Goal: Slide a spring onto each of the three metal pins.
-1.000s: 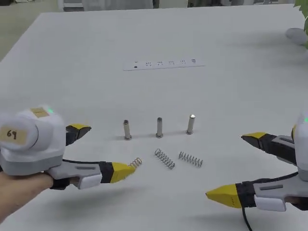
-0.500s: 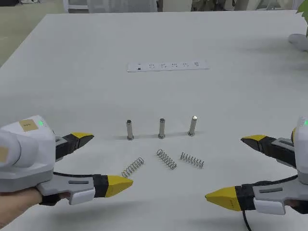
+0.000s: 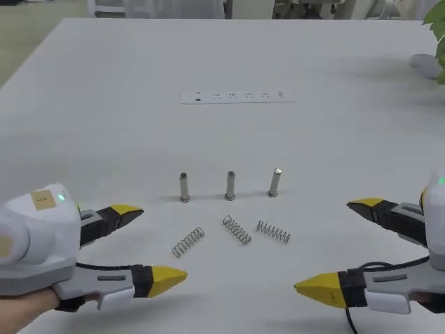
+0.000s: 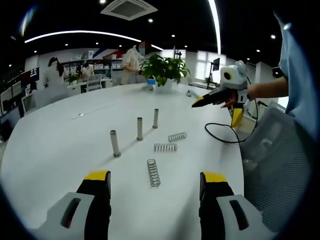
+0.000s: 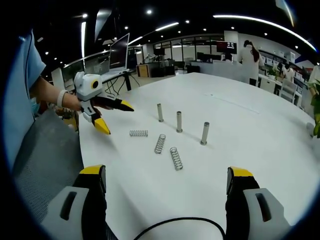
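Note:
Three short metal pins stand upright in a row on the white table: left pin [image 3: 183,187], middle pin [image 3: 230,185], right pin [image 3: 274,181]. In front of them lie three loose springs: left spring [image 3: 188,241], middle spring [image 3: 237,229], right spring [image 3: 273,232]. My left gripper [image 3: 154,243] is open at the lower left, its yellow tips just left of the left spring. My right gripper [image 3: 341,245] is open at the lower right, apart from the right spring. The left gripper view shows the nearest spring [image 4: 153,172] ahead of the jaws; the right gripper view shows a spring [image 5: 176,158] likewise.
A white power strip [image 3: 238,96] lies flat on the table beyond the pins. A potted plant [image 4: 162,70] stands at the table's far right corner. People and desks fill the office background. A black cable [image 3: 375,267] trails from the right gripper.
The left gripper has drawn back toward me and lower, uncovering the left spring. The right gripper has hardly moved. The head camera has shifted slightly.

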Action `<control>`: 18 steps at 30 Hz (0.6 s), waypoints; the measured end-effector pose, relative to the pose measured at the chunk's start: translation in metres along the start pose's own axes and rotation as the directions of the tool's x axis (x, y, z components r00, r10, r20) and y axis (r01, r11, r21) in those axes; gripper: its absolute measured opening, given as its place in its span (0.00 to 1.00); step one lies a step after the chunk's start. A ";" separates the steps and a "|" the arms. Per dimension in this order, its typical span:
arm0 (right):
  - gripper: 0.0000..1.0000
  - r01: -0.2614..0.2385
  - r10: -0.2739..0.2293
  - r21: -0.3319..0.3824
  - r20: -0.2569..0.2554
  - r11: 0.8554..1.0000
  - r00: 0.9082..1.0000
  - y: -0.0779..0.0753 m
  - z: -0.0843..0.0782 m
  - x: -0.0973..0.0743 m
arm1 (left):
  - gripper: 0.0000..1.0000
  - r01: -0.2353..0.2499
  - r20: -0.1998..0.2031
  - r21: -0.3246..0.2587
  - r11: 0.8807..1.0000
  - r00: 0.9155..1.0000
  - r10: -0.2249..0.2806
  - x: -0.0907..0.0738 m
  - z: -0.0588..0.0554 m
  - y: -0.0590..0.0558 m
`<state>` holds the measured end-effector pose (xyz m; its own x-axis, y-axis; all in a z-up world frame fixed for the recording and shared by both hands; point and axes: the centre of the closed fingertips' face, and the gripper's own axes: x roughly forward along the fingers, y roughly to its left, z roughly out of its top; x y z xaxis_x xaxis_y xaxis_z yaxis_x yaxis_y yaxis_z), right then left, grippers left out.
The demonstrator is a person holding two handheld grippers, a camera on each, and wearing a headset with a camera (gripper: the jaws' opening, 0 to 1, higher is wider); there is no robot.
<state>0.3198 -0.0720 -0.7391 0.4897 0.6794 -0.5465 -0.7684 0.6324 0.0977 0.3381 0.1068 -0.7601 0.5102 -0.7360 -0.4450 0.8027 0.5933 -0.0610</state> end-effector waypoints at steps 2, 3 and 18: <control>1.00 0.002 -0.002 -0.001 0.000 1.000 1.000 0.000 0.000 0.000 | 0.65 0.004 -0.016 0.000 1.000 1.000 -0.004 0.003 -0.004 -0.001; 1.00 0.004 -0.004 0.001 -0.001 1.000 1.000 0.000 0.000 -0.001 | 0.62 0.007 -0.019 0.003 1.000 1.000 -0.007 0.004 -0.006 -0.001; 1.00 0.014 -0.014 0.010 -0.006 1.000 1.000 0.001 -0.003 -0.004 | 0.37 -0.006 -0.040 0.006 1.000 0.999 0.006 0.015 -0.018 0.007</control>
<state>0.3163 -0.0752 -0.7398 0.4980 0.6684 -0.5525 -0.7575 0.6455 0.0981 0.3456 0.1061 -0.7835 0.5022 -0.7187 -0.4810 0.8014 0.5958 -0.0535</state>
